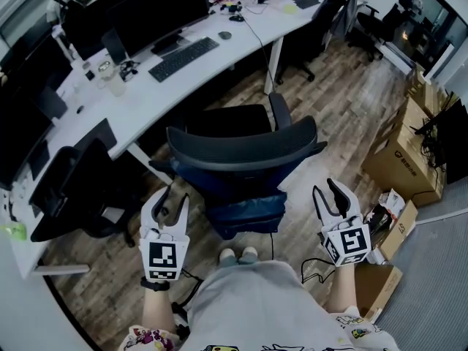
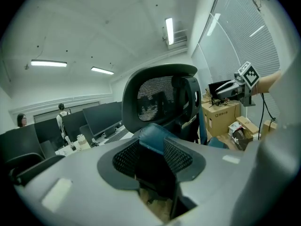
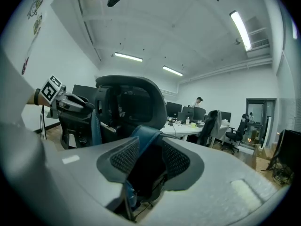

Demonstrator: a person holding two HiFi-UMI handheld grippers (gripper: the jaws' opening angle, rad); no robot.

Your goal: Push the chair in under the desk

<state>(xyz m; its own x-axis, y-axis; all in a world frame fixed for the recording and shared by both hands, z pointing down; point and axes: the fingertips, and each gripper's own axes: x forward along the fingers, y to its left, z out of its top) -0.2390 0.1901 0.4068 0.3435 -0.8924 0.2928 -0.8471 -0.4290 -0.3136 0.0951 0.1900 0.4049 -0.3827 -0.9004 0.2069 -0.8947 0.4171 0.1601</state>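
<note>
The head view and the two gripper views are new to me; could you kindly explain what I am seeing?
No robot here: a person holds a two-fingered hand tool in each hand. The head view looks down from a camera on the person's head and shows the left gripper and the right gripper. Each gripper view looks out between that tool's own fingers. Both grippers are open and hold nothing. Before them stands a black office chair, its back towards the person, close to the white desk. On the desk are a keyboard, a mouse and monitors. Cardboard boxes sit on the floor at the right.
</note>
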